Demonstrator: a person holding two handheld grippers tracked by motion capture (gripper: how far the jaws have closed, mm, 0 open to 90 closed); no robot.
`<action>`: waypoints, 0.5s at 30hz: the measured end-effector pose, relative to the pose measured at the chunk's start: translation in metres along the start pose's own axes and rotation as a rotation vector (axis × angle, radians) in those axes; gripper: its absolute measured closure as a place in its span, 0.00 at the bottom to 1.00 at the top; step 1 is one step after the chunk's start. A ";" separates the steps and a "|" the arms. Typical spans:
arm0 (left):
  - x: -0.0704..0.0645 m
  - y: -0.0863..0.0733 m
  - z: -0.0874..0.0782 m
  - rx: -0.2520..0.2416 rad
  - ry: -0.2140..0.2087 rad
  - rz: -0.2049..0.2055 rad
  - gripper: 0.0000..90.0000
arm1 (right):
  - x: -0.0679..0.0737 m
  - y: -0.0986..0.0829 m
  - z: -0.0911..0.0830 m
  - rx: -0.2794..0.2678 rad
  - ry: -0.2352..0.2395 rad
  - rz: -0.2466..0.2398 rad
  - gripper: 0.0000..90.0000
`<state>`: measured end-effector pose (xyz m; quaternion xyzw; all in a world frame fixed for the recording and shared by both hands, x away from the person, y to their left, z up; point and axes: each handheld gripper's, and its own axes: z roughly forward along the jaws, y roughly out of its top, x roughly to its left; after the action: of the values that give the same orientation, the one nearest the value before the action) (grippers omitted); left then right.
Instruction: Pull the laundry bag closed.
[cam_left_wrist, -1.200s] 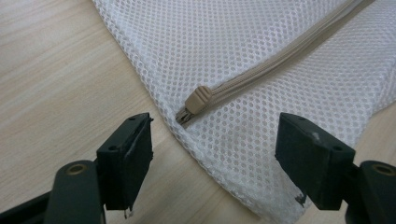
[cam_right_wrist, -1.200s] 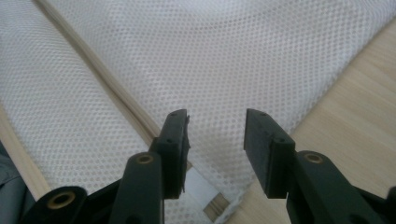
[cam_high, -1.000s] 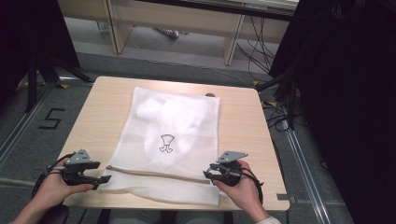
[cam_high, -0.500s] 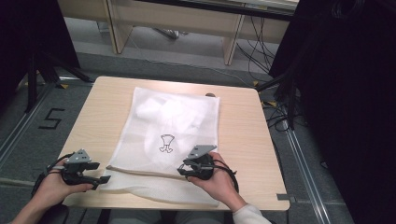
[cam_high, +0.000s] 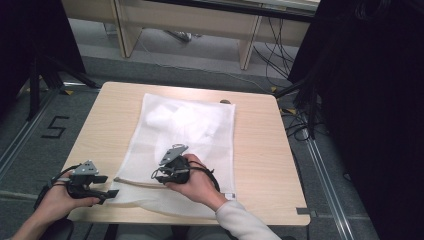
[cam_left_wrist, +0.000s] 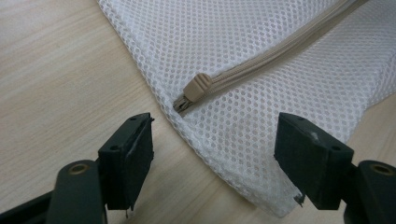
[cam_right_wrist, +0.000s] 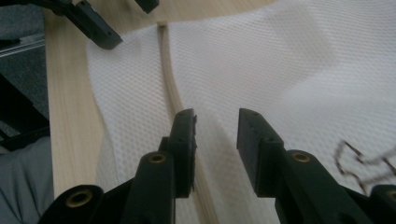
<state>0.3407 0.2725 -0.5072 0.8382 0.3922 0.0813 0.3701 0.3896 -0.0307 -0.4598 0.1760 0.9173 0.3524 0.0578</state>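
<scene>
A white mesh bag (cam_high: 190, 125) lies flat on the wooden table (cam_high: 260, 150), with a beige zipper (cam_high: 135, 182) running along its near end. My left gripper (cam_high: 107, 186) rests at the bag's near left corner, jaws wide open. In the left gripper view that corner lies between the open jaws of my left gripper (cam_left_wrist: 215, 158), and the zipper pull (cam_left_wrist: 198, 86) sits just beyond them. My right gripper (cam_high: 157, 175) lies on the bag's middle, pointing left. My right gripper (cam_right_wrist: 215, 135) is open a little, with the zipper (cam_right_wrist: 170, 88) passing under one jaw and nothing gripped.
A black printed mark (cam_right_wrist: 355, 163) shows on the mesh to the right of the right jaws. A small dark thing (cam_high: 226, 101) sits at the bag's far edge. Cables (cam_high: 295, 125) and a floor marking "5" (cam_high: 55, 127) flank the table.
My right gripper has travelled left from the bag's near right part to its middle, along the zipper line. The left gripper has stayed at the near left corner.
</scene>
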 end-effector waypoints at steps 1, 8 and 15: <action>0.000 0.000 0.000 0.001 0.001 -0.002 0.31 | 0.002 0.003 0.005 -0.002 0.013 -0.008 0.76; 0.000 -0.002 -0.001 0.020 0.004 -0.006 0.31 | 0.011 0.024 0.031 -0.006 0.050 -0.012 0.81; -0.002 -0.002 -0.001 0.009 0.009 -0.019 0.31 | 0.020 0.054 0.066 0.001 0.095 -0.038 0.85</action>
<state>0.3380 0.2728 -0.5075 0.8357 0.4021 0.0798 0.3653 0.4011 0.0553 -0.4730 0.1417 0.9225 0.3586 0.0209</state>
